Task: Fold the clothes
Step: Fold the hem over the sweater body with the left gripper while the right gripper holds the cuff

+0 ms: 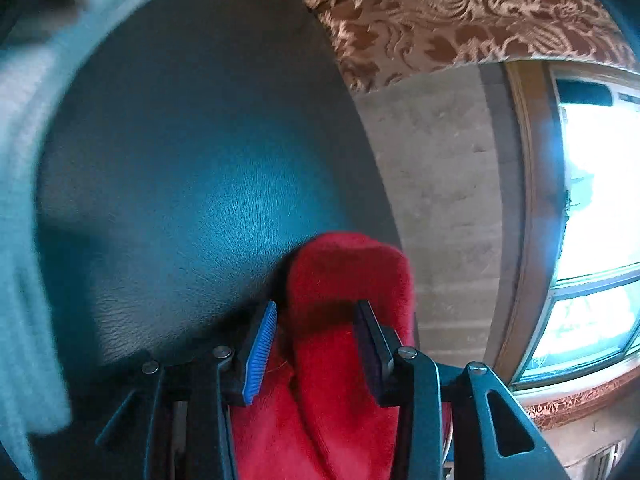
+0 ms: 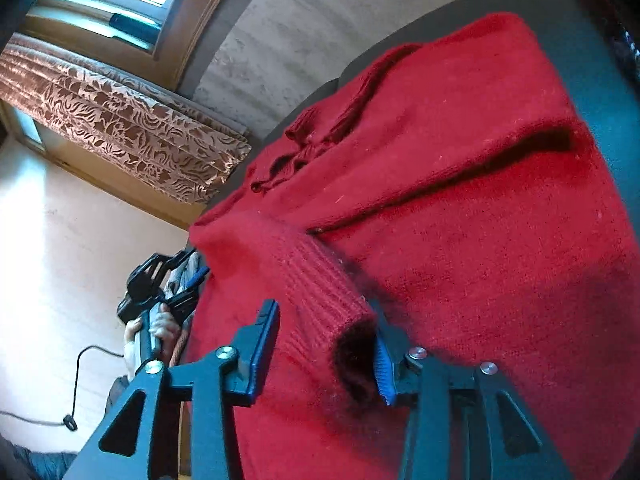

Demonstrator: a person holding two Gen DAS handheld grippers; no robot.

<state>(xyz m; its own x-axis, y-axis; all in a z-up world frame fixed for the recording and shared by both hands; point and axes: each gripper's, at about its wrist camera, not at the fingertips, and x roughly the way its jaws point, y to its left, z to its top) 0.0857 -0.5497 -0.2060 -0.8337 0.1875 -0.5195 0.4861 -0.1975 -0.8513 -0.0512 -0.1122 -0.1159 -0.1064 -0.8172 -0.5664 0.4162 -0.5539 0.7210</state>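
Observation:
A red knitted sweater (image 2: 460,168) lies spread over a dark surface (image 2: 592,64). Its ribbed sleeve cuff (image 2: 328,300) lies between the fingers of my right gripper (image 2: 326,354), whose jaws stand apart around it. In the left wrist view my left gripper (image 1: 316,348) has a thick fold of the red sweater (image 1: 348,280) between its blue-padded fingers (image 1: 260,352), which stand apart with the cloth filling the gap. The left gripper also shows in the right wrist view (image 2: 172,284) at the sweater's left edge.
A dark textured surface (image 1: 180,200) fills the left wrist view. A pale blurred cloth (image 1: 24,160) hangs at its left edge. A brown patterned curtain (image 2: 120,120), a window (image 1: 600,200) and a grey wall (image 1: 440,200) are behind. A black cable (image 2: 76,384) lies on the floor.

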